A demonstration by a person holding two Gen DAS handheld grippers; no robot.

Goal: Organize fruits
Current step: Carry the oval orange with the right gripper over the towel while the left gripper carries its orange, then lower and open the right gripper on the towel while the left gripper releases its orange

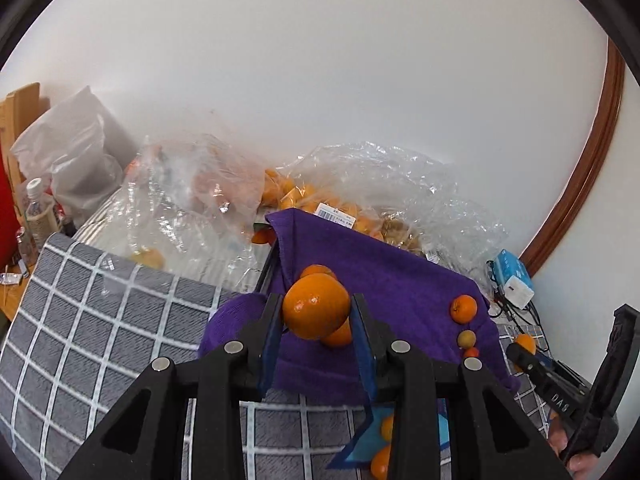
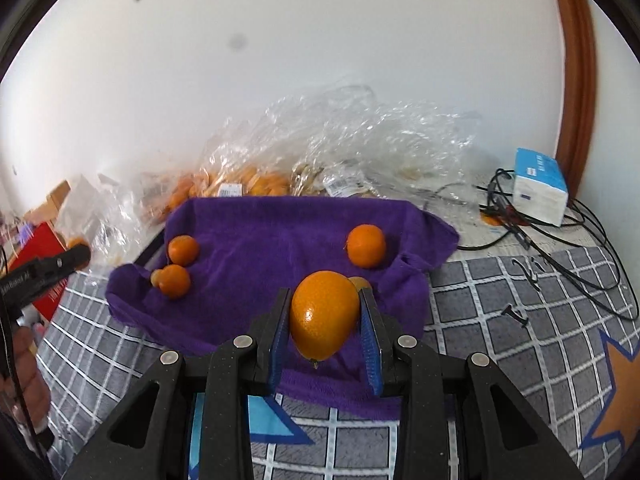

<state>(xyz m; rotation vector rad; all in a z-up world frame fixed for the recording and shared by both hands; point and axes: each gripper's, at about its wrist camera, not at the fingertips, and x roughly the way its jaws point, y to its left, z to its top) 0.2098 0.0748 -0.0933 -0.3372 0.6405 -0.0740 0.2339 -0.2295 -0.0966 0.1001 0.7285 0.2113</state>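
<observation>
A purple towel lies on a grey checked cloth. My left gripper is shut on a round orange above the towel's left part; two more oranges lie half hidden behind it. My right gripper is shut on an oval orange over the towel's front edge. In the right wrist view loose oranges lie on the towel at left, lower left and right. In the left wrist view an orange and two small fruits lie at the towel's right edge.
Clear plastic bags holding several oranges lie behind the towel by the white wall. A blue-white box and black cables sit at right. A bottle and a grey bag stand at far left.
</observation>
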